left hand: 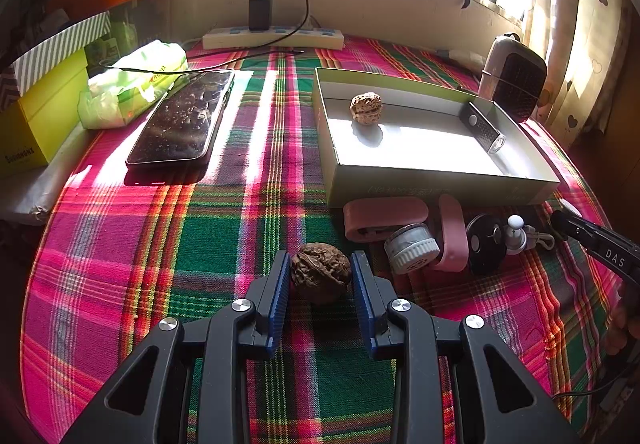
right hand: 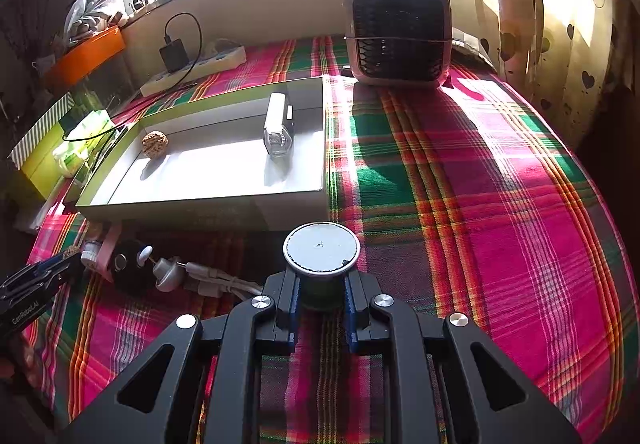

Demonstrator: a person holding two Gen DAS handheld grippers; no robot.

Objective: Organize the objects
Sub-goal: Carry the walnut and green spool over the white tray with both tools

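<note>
A dark brown walnut (left hand: 320,271), its shell deeply wrinkled, sits on the plaid-covered table (left hand: 224,236) between the blue-padded fingers (left hand: 280,284) of the left gripper (left hand: 321,276). The jaws stand at a middling width, closed on the nut, with the pads meeting its sides. Ahead of that gripper and to its right lies a shallow cardboard tray (left hand: 440,184) with a white floor, holding a second, paler walnut (left hand: 366,107) near its far left corner and a small black-and-silver device (left hand: 482,126) against its right wall.

Just in front of the tray, right of the left gripper, lies a cluster of small things: a pink case (left hand: 384,218), a white ribbed cap (left hand: 412,248), a black disc (left hand: 486,240) and a white knobbed piece (left hand: 515,232).

The right gripper (right hand: 322,298) is clamped narrow on a small round container (right hand: 322,248) with a flat grey lid and a dark green body, the pads pressed to its sides below the lid. The container sits directly ahead of the gripper's fingertips, close to the near wall of the tray (right hand: 208,208), which stretches ahead and to the left. A white cable (right hand: 224,284) trails on the cloth to the gripper's left.

Farther off, ahead of the left gripper, a dark phone (left hand: 184,124) lies to the left beside a green tissue pack (left hand: 132,84), with a power strip (left hand: 272,38) under the window; a small heater (right hand: 398,32) stands ahead of the right gripper.
</note>
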